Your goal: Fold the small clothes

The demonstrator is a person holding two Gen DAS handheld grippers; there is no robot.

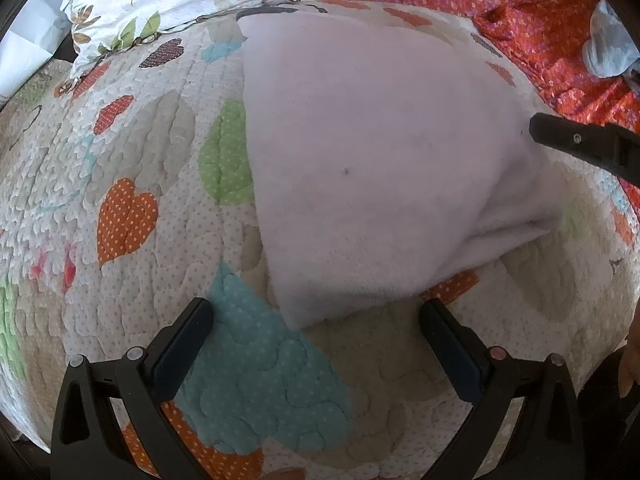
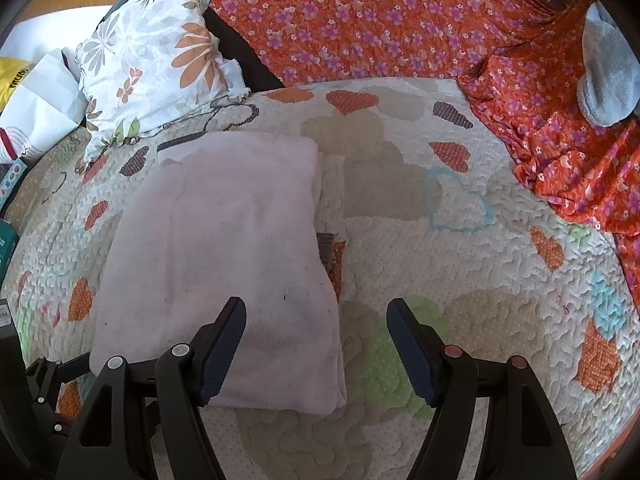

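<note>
Because both sets of tongs hang spread wide with nothing between their pads, the pale pink garment (image 2: pixel 224 248) is not yet in anyone's hold. The left tongs (image 1: pixel 316 344) hover over the quilt (image 1: pixel 132 148) just short of the garment's near hem, and the right tongs (image 2: pixel 316 344) straddle its near right corner, the left pad over the cloth and the right pad over bare quilt. The garment lies flat on the bed's heart-patterned quilt, already doubled into a rough oblong with a fold line running lengthwise. It looks like soft, fuzzy knit: light, limp, likely to sag and drag on the bumpy quilting rather than slide. A pinch through all layers at the two near corners would probably serve best, since a single layer might peel away and undo the fold. Beyond it lie a floral pillow (image 2: pixel 156 64), an orange flowered sheet (image 2: pixel 360 20) and, at the far right, a grey-blue sock (image 2: pixel 608 68) waiting well apart.
</note>
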